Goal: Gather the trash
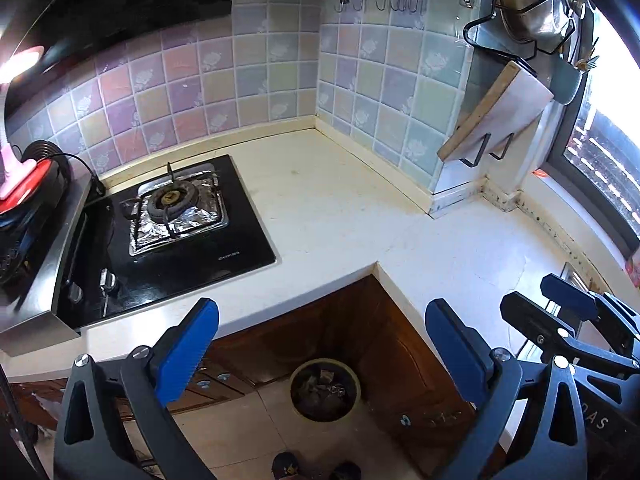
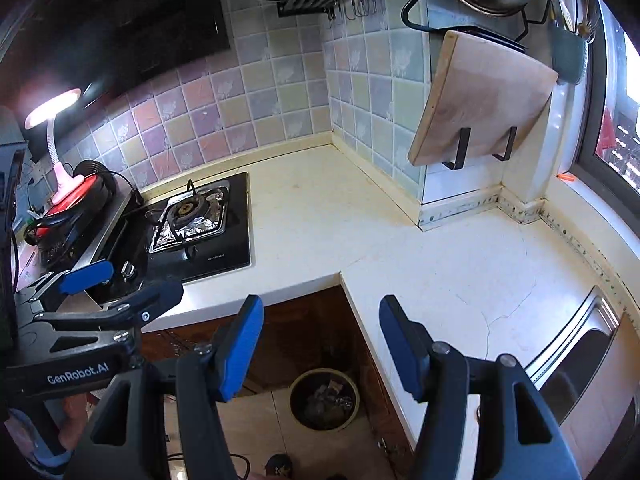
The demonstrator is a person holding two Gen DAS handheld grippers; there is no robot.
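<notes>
A round bin (image 1: 295,380) stands on the floor tiles in the inner corner of the L-shaped counter, with crumpled trash (image 1: 326,388) inside it. In the right wrist view the same bin (image 2: 294,394) sits low between the fingers. My left gripper (image 1: 322,312) hangs above the bin, open, with nothing between its blue pads. My right gripper (image 2: 322,312) is likewise open and holds nothing. Each gripper shows in the other's view: the right gripper (image 1: 554,300) at the right edge, the left gripper (image 2: 124,286) at the left edge.
The cream countertop (image 1: 340,208) wraps around the corner. A black gas hob (image 1: 180,216) with foil around the burner lies at left, beside a lit pink lamp (image 2: 56,120). A cutting board (image 2: 484,100) hangs on a rack; a steel sink (image 2: 580,360) is at right. Shoes (image 1: 288,464) show below.
</notes>
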